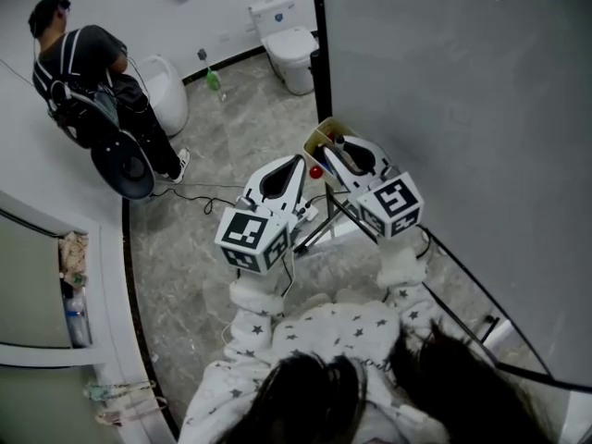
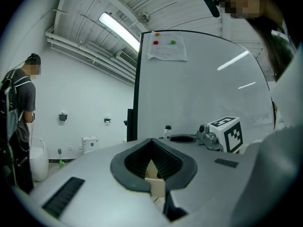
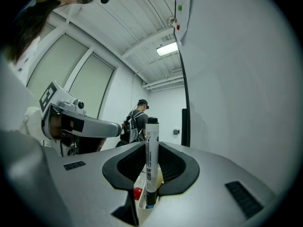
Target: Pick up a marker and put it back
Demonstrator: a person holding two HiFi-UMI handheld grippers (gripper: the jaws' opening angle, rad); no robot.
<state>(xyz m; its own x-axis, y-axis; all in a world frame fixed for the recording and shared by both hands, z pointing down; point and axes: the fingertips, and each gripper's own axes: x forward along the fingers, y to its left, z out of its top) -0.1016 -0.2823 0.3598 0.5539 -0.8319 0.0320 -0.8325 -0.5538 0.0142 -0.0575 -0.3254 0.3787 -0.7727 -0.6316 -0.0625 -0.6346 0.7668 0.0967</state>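
Note:
A white marker with a black cap (image 3: 151,160) stands upright between the pads of my right gripper (image 3: 151,148), which is shut on it. In the head view this gripper (image 1: 335,146) sits over the yellowish marker tray (image 1: 317,139) at the whiteboard's (image 1: 444,91) lower edge. The tray (image 3: 159,176) shows below the marker, with a red thing (image 3: 138,193) in it. My left gripper (image 1: 296,162) hangs just left of the tray, with its jaws meeting at the tips and nothing in them. From the left gripper view (image 2: 151,143) the held marker (image 2: 167,132) is seen at the right.
A person with a backpack (image 1: 83,63) stands at the far left beside a white urinal (image 1: 166,91). A toilet (image 1: 289,40) and a green bottle (image 1: 214,80) are at the back wall. A cable (image 1: 199,197) lies on the floor near the whiteboard stand's legs (image 1: 324,229).

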